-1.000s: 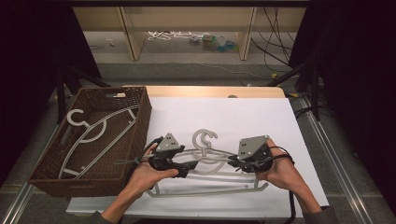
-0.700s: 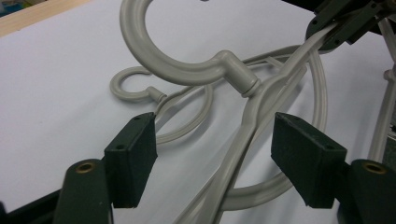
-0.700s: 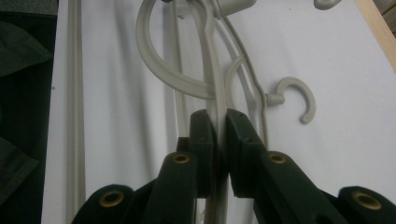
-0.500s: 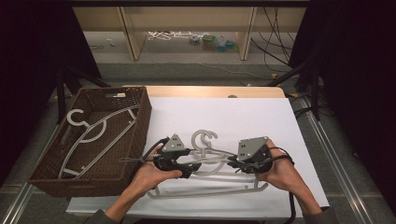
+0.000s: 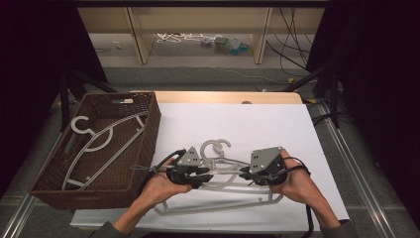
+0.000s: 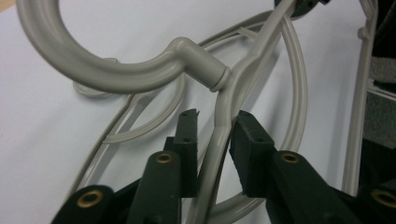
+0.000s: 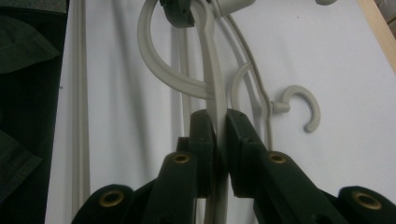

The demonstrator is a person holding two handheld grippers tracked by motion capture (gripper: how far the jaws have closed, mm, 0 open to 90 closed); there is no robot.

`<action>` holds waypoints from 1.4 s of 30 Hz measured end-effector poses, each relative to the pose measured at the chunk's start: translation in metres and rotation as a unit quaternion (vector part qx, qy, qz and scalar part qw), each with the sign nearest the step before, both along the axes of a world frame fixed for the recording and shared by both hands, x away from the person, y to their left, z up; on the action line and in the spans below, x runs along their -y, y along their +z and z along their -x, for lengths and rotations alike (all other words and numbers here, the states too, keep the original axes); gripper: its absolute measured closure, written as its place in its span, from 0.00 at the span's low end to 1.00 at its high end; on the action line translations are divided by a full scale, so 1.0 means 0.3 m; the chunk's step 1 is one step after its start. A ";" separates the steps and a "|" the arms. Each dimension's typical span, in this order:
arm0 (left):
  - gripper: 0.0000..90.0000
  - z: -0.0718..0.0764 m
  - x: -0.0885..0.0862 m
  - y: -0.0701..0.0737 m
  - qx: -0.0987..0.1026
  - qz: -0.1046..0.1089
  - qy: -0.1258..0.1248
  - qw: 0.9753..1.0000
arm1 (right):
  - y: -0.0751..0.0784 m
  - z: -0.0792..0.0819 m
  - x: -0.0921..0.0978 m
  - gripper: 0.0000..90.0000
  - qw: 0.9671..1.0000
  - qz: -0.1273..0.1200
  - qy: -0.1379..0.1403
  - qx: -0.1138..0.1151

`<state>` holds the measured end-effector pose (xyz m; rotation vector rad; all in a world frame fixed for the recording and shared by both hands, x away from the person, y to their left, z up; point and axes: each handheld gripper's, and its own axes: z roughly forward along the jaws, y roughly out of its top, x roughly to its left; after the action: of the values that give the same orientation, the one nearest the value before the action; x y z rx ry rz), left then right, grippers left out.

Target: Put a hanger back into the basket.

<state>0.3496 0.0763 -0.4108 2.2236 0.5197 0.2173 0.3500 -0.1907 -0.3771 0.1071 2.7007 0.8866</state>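
— Gripping the top hanger [image 5: 224, 168] near the bench's [image 5: 297, 129] front edge: which step is this?
— Lift-off. Your right hand-held gripper [image 7: 218, 122] is clamped on its shoulder; your left hand-held gripper [image 6: 215, 135] straddles the other shoulder, jaws not quite together. Close it, raise both evenly toward the basket [image 5: 148, 129].

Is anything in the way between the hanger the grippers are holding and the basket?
Nothing visible on the table between the hanger and the basket. Another hanger already lies inside, hook over its far-left rim.
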 end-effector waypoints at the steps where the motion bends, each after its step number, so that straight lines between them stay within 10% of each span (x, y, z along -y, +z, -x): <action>1: 0.83 0.003 -0.001 0.003 0.004 -0.001 -0.004 1.000 | 0.001 0.001 0.000 0.91 1.000 0.000 0.002 0.002; 12: 0.90 0.039 0.002 0.034 0.042 -0.025 -0.040 0.998 | 0.009 0.000 0.007 0.89 1.000 -0.009 0.010 0.010; 20: 0.91 0.034 -0.018 0.038 0.042 -0.033 -0.022 0.998 | 0.001 -0.020 0.010 0.70 0.996 -0.061 -0.062 0.002; 27: 0.91 0.019 -0.068 0.050 0.045 -0.035 0.009 0.998 | 0.030 -0.034 0.045 0.43 0.975 -0.168 -0.146 -0.001; 42: 0.91 0.011 -0.161 0.125 0.032 0.018 0.057 0.998 | 0.032 0.014 0.125 0.20 0.931 -0.276 -0.238 -0.001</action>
<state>0.3462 0.1247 -0.3733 2.1455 0.6120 0.3361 0.3458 -0.2281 -0.3675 0.8375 2.1813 1.4284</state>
